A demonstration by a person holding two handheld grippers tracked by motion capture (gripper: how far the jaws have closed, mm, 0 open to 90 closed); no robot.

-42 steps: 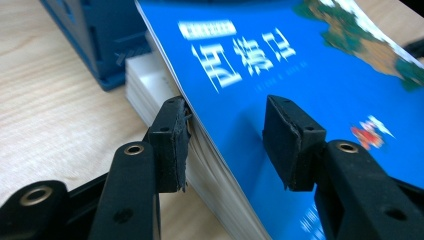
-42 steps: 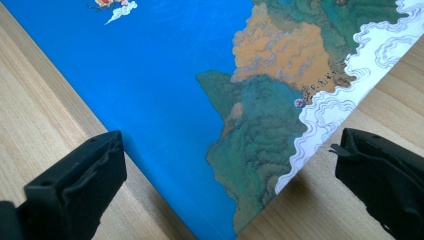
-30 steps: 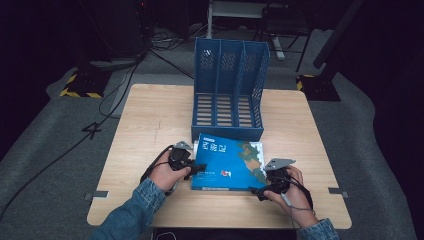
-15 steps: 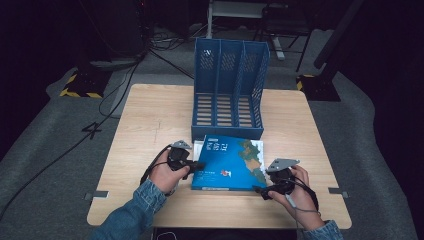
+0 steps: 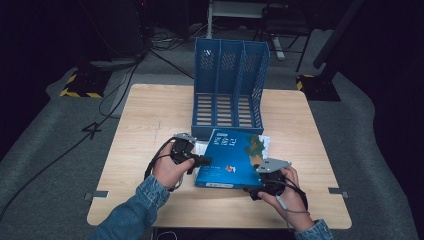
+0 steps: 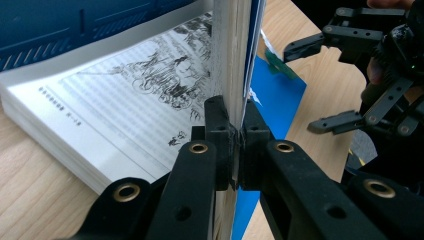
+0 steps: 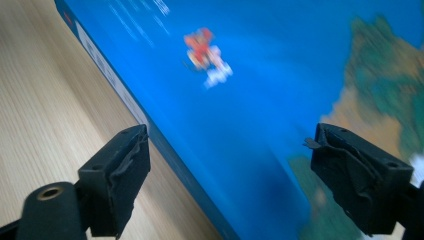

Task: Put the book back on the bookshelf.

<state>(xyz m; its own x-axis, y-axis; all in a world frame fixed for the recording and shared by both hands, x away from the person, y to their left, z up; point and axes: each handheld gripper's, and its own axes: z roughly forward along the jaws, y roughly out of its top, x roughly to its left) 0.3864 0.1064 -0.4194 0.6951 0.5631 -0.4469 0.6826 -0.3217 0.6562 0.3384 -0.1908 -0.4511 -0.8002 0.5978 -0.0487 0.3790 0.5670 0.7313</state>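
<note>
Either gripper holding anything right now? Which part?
Left gripper is shut on the blue book's lifted cover and top pages, at their edge. Right gripper is open, holding nothing.

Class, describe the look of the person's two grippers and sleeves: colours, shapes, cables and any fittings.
Both sleeves are blue denim. The left gripper and right gripper are black, each with a grey three-cornered plate on top and a black cable trailing. Their jaws are black linked bars with brass-coloured rivets and dark padded tips.

Book cover (image 7: pixel 260 115) print blurred, illegible
</note>
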